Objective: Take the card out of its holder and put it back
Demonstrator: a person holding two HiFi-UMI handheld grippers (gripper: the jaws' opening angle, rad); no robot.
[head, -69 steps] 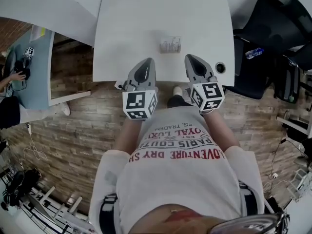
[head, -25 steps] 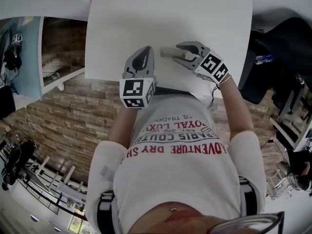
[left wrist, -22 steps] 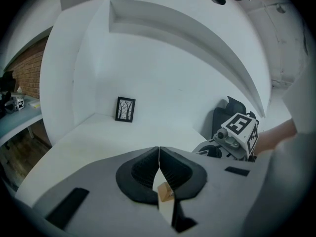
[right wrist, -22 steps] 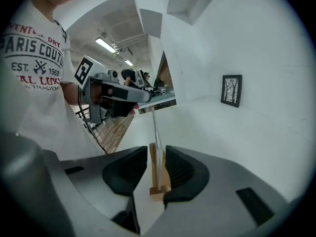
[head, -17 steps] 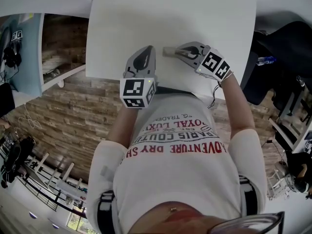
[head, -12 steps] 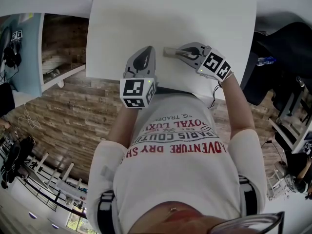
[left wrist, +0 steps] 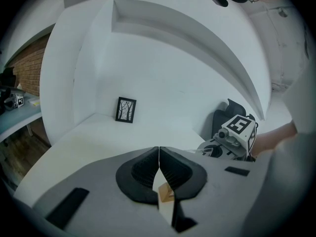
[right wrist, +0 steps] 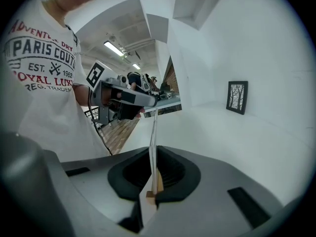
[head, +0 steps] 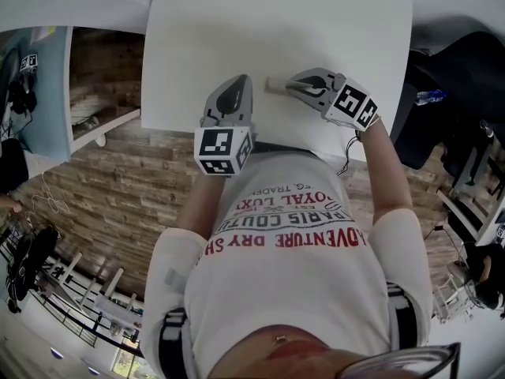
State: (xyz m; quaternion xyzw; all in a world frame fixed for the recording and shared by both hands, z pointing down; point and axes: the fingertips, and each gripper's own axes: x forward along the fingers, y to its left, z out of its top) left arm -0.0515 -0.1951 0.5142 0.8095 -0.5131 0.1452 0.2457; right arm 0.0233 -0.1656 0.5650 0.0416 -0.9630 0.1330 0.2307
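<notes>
Right gripper view: right tongs [right wrist: 154,148] just closing, clamped on card [right wrist: 153,127] edge; left tongs [left wrist: 159,148] clenched empty, to their left.

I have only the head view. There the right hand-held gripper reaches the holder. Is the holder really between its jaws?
Observer: Yes. In the right gripper view, the right hand-held gripper has just closed its jaws on the holder, which stands edge-on between them.
Operator: And the left one?
Observer: The left hand-held gripper has its jaws together, with nothing between them.
Operator: Is anything else on the table?
Observer: A small framed picture stands at the far end of the table.
</notes>
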